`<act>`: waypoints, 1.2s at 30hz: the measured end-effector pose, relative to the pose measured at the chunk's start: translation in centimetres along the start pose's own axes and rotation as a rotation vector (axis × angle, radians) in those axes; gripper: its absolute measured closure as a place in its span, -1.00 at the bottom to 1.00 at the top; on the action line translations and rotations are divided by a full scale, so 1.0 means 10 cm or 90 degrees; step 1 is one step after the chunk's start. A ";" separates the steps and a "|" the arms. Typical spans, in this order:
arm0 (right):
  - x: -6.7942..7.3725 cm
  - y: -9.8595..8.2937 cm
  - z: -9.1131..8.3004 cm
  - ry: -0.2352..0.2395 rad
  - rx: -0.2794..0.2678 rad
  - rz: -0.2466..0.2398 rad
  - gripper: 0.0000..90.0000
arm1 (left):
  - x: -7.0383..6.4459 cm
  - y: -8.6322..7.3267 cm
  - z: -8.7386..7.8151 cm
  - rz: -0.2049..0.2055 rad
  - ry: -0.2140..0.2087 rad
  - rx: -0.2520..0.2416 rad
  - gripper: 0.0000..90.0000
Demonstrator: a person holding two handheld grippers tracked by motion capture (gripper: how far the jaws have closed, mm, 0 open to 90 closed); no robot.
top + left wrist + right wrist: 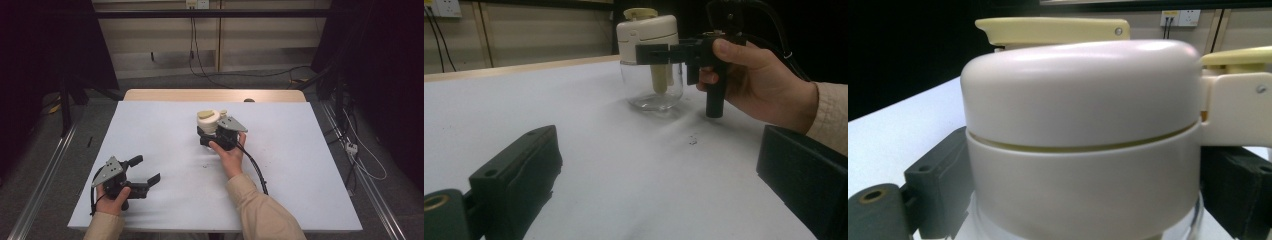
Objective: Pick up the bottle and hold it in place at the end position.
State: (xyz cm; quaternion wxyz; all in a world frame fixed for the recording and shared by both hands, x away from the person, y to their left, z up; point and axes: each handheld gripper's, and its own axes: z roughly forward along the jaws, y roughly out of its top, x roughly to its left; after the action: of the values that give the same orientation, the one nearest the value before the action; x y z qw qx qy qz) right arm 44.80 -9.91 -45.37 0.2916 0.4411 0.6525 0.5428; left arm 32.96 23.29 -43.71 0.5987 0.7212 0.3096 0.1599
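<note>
Jar [652, 60], clear glass with cream lid, upright mid-worktop [300, 150]. Right tool [212, 131] clamped on lid collar; left tool [145, 172] idle near front edge, jaws apart. Step: grasp made. Next move likely needs a steady, level lift.

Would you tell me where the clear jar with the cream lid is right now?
In the high view the jar stands on the white table, right of centre toward the far edge, with the right gripper closed around its cream lid.
</note>
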 end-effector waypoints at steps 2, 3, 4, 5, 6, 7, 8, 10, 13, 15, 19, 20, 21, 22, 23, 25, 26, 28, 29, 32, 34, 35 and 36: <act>0.00 0.00 0.00 0.000 0.000 -0.002 -0.83 | 0.00 0.00 0.00 0.000 0.000 0.000 -0.92; 0.00 0.00 -0.01 0.002 0.003 -0.006 -0.83 | 0.00 0.00 0.00 0.000 0.000 0.000 -0.92; 0.00 0.00 -0.01 0.003 0.004 -0.006 -0.83 | 0.00 0.00 0.00 0.000 0.000 0.000 -0.92; 0.00 0.00 -0.02 0.004 0.005 -0.005 -0.84 | -0.01 0.00 0.00 0.000 0.000 0.000 -0.92; -0.01 0.00 -0.03 0.006 0.006 -0.003 -0.84 | -0.01 0.00 0.00 0.001 0.000 0.000 -0.92; -0.01 0.00 -0.03 0.008 0.008 -0.004 -0.84 | -0.01 0.00 0.00 0.002 0.001 0.001 -0.92; -0.01 0.00 -0.03 0.008 0.008 -0.004 -0.84 | -0.01 0.00 0.00 0.002 0.000 0.002 -0.92; -0.02 -0.01 -0.05 0.010 0.008 -0.004 -0.84 | -0.01 0.00 0.00 0.003 0.000 0.002 -0.92; -0.02 -0.03 -0.09 0.012 0.006 0.000 -0.85 | 0.00 0.00 0.00 0.003 0.002 0.001 -0.92; -0.02 -0.04 -0.10 0.013 0.006 0.000 -0.85 | -0.01 0.00 0.00 0.003 0.001 0.001 -0.92; -0.02 -0.03 -0.13 0.018 0.010 -0.014 -0.85 | -0.01 0.00 0.01 0.005 0.001 0.001 -0.92; -0.02 -0.03 -0.13 0.018 0.010 -0.014 -0.85 | -0.01 0.00 0.01 0.006 0.001 0.001 -0.92; -0.02 -0.03 -0.13 0.018 0.011 -0.014 -0.85 | -0.01 0.00 0.01 0.005 0.001 0.002 -0.92; -0.02 -0.04 -0.14 0.020 0.010 -0.013 -0.85 | -0.01 0.00 0.01 0.005 0.001 0.002 -0.92; -0.03 -0.04 -0.15 0.021 0.010 -0.012 -0.85 | -0.01 0.00 0.01 0.005 0.001 0.002 -0.92; -0.03 -0.04 -0.16 0.023 0.011 -0.011 -0.85 | -0.01 0.00 0.01 0.006 0.002 0.001 -0.92; -0.04 -0.04 -0.16 0.024 0.013 -0.008 -0.85 | -0.01 0.01 0.01 0.006 0.002 0.001 -0.92; -0.04 -0.04 -0.16 0.025 0.015 -0.008 -0.85 | -0.02 0.01 0.01 0.007 0.002 0.001 -0.92; -0.04 -0.04 -0.17 0.025 0.016 -0.007 -0.85 | -0.02 0.01 0.01 0.007 0.002 0.002 -0.92; -0.04 -0.04 -0.17 0.026 0.019 -0.007 -0.86 | -0.02 0.01 0.01 0.007 0.003 0.003 -0.92; -0.04 -0.04 -0.18 0.024 0.024 -0.001 -0.86 | -0.02 0.01 0.01 0.007 0.002 0.004 -0.92; -0.05 -0.04 -0.19 0.028 0.030 0.004 -0.87 | -0.02 0.00 0.01 0.006 0.002 0.003 -0.92; -0.05 -0.04 -0.19 0.028 0.030 0.004 -0.87 | -0.02 0.00 0.01 0.006 0.002 0.003 -0.92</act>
State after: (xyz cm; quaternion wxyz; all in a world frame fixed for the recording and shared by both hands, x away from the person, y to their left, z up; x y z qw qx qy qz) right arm 43.33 -11.19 -45.31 0.2653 0.4376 0.6700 0.5377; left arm 32.90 23.10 -43.68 0.5956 0.7240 0.3074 0.1631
